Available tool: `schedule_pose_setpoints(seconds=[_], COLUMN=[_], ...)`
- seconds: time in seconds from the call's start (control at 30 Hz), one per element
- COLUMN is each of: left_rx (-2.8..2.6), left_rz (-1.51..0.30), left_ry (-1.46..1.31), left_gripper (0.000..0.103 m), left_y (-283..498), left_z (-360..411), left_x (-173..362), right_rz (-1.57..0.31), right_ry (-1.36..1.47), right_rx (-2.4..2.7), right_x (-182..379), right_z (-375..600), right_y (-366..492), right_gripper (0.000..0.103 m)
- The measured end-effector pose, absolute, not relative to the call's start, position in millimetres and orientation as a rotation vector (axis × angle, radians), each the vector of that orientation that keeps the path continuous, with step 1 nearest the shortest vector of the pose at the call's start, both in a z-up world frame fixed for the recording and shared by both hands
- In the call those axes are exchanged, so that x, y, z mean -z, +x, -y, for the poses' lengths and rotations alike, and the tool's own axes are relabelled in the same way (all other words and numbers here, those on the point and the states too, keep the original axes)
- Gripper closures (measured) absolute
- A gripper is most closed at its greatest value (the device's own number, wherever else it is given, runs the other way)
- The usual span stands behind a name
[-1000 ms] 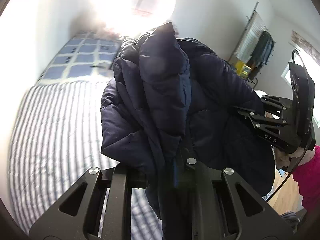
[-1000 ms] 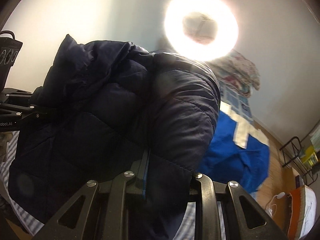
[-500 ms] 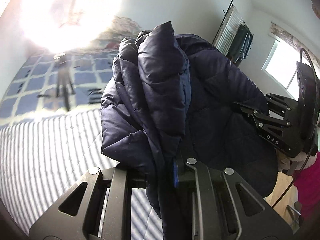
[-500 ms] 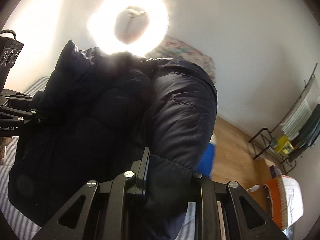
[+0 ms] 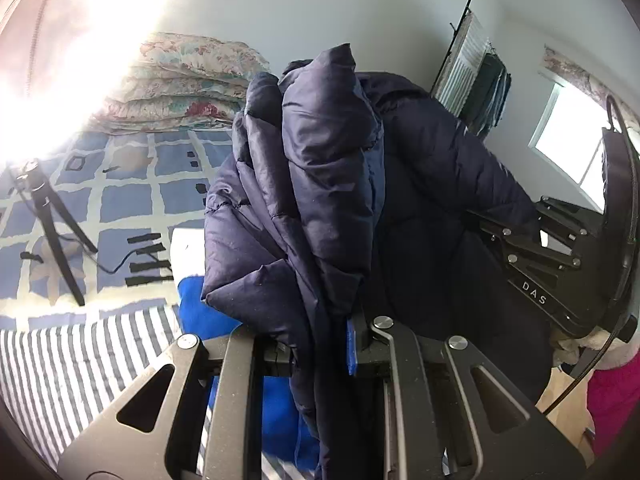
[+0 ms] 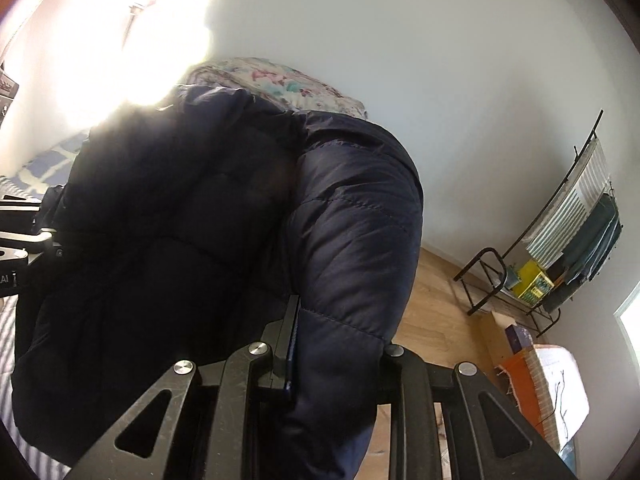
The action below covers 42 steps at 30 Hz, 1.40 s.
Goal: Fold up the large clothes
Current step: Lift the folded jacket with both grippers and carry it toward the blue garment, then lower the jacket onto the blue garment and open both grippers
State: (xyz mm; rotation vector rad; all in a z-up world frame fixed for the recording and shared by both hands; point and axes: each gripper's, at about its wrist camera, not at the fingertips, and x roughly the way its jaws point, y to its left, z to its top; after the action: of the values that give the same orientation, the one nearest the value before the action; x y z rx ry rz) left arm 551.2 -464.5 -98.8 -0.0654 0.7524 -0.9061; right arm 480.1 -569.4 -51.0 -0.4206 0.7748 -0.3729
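The bed (image 5: 80,360), with its grey-and-white striped sheet and a blue checked cover farther back, is the largest thing in view, and nothing folded lies on the part of it that shows. Above it hangs the dark navy quilted puffer jacket (image 5: 320,184), bunched and lifted clear of the mattress, so the fold itself looks barely begun: the jacket is gathered, not yet spread flat or creased into layers. A bright blue cloth (image 5: 208,312) lies on the bed below it, and a stack of floral quilts (image 5: 180,84) sits at the far end.

The left tongs (image 5: 320,344) are clamped on a thick ridge of the jacket, fabric squeezed between the two fingers. The right tongs (image 6: 336,344) are likewise pressed onto a padded sleeve-like roll of the jacket.

What appears left is most of the work: laying the jacket down on the bed, straightening it, bringing sleeves in and doubling the body over.
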Motion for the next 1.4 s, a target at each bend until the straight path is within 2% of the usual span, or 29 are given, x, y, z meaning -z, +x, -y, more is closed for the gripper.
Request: schedule_pose_setpoints(seconds=[0.13,0.17,0.2,0.33,0.47,0.6,1.17,1.4], left_rx=[0.852,0.83,0.805,0.708,0.687,0.674,0.679,0.678], left_rz=[-0.756,-0.785,-0.808,-0.853,-0.846,-0.847,-0.74,-0.735], left_ry=[-0.039,-0.032,-0.021,-0.046,-0.054,-0.059,0.074,0.097], left_gripper=[0.086,0.081,0.074,0.061,0.054,0.053,0.053,0.053], left_y=[567,574,578,592,591,589,517,496], left_z=[475,478,480,477,478,475,450,442], left_x=[122,131,140,174,185,179,130,123], right_rz=[-0.78,-0.791,-0.816,-0.9,-0.948,-0.932,-0.824,-0.986], right_ry=[-0.409,-0.399,-0.394,-0.398,-0.404,-0.397,-0.302,-0.394], right_rx=[0.37,0.365,0.363,0.446,0.478,0.502,0.441,0.464], right_x=[68,75,85,120,146,141,104,143], right_z=[577,583,591,618,639,646,602,609], right_y=[503,510,518,536,551,552,465,440], right_gripper=[0.081,0.081,0.077,0.055,0.051,0.044,0.044,0.045])
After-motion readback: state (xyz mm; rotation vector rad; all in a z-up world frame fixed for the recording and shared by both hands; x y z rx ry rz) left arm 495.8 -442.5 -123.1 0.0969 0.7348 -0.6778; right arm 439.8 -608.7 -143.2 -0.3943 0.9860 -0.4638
